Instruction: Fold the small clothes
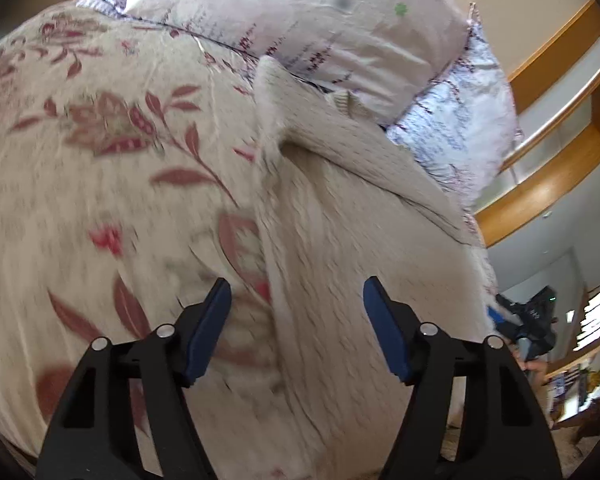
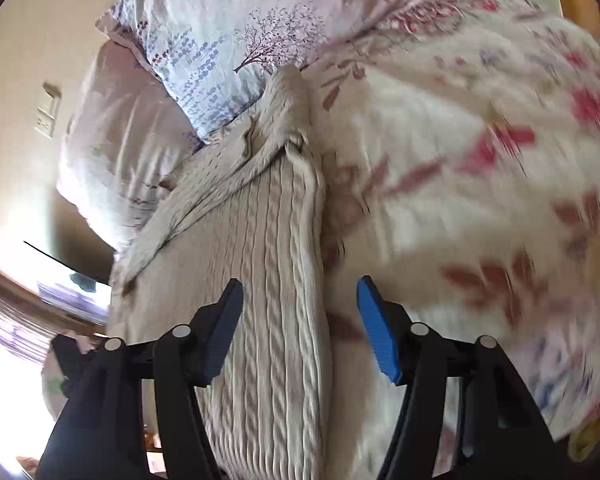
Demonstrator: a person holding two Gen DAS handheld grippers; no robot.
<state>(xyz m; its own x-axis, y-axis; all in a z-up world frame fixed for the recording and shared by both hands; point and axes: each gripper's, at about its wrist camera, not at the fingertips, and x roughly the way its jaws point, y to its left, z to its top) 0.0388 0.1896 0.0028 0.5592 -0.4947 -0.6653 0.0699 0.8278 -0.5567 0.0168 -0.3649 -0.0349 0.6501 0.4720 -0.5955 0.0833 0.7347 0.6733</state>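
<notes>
A cream cable-knit sweater [image 1: 340, 232] lies on a floral bedspread [image 1: 100, 160], with a sleeve folded across its upper part. My left gripper [image 1: 296, 320] is open and empty, its jaws straddling the sweater's left edge just above it. In the right wrist view the sweater [image 2: 268, 260] runs up the middle, its right edge folded over. My right gripper [image 2: 300, 316] is open and empty, jaws over the sweater's right edge. The right gripper also shows at the sweater's far side in the left wrist view [image 1: 524, 320].
Pillows [image 1: 320, 20] with purple print lie past the sweater's top end; they also show in the right wrist view [image 2: 220, 40]. A wooden headboard shelf [image 1: 560, 140] stands at right. The floral bedspread [image 2: 460, 160] spreads beside the sweater.
</notes>
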